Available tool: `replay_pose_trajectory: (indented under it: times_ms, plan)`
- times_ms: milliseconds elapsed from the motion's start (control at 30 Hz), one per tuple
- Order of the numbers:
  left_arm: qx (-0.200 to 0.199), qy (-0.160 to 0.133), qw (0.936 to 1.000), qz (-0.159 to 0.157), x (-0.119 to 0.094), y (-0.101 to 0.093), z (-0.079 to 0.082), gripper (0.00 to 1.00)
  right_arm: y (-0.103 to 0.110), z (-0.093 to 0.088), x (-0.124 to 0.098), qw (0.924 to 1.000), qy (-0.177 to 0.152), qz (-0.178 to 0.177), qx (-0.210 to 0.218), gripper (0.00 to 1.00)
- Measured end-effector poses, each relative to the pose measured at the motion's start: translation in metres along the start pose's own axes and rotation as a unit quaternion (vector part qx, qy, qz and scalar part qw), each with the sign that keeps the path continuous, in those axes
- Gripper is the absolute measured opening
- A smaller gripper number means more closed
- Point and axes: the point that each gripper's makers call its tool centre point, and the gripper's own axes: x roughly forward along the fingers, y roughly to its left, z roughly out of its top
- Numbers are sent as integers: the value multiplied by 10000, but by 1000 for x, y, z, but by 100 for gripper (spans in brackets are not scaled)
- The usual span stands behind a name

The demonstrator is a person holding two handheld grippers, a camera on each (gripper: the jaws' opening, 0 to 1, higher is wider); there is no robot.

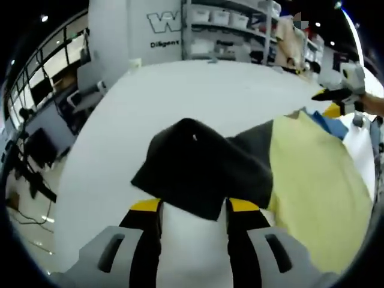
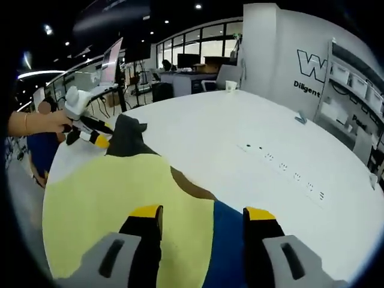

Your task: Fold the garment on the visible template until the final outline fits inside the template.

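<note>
A black garment [image 1: 201,168] lies bunched on the white table [image 1: 180,102], partly over the left edge of a pale yellow template sheet [image 1: 312,180]. My left gripper [image 1: 194,207] stands open at the garment's near edge, and the cloth's hem reaches down between the yellow tips. In the right gripper view the same garment [image 2: 127,138] sits at the template's [image 2: 120,204] far end, with the left gripper [image 2: 96,139] beside it in a hand. My right gripper [image 2: 203,213] is open over the template's edge and a blue cloth [image 2: 228,240]. The right gripper [image 1: 329,102] also appears far right.
A brown patch [image 2: 192,187] shows between the template and the blue cloth. Socket plates [image 2: 282,168] are set into the table to the right. A white pillar [image 1: 150,27] and shelves [image 1: 228,24] stand behind the table. Desks and monitors [image 2: 186,60] fill the room beyond.
</note>
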Motion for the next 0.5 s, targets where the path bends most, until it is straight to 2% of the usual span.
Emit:
replay_pose_trajectory:
  times_ms: [33,100,200,300,500]
  plan:
    - [-130,69,9999,4,-1,-2,0,38,-2,-2,6,9999,30,-22,143,48]
    - [4,72,10000,43,0,-2,-2,35,-4,-6,18,9981,129,12,602,45]
    - [300,9,9995,54,3,-12,2,29,-9,-12,35,9992,249,-63,311,43]
    - [422,37,9990,-150,-2,-34,7,16,-4,-18,43,9985,478,28,249,42]
    - [718,-21,9974,-80,9,-27,5,7,-7,-26,51,9968,753,30,-284,39]
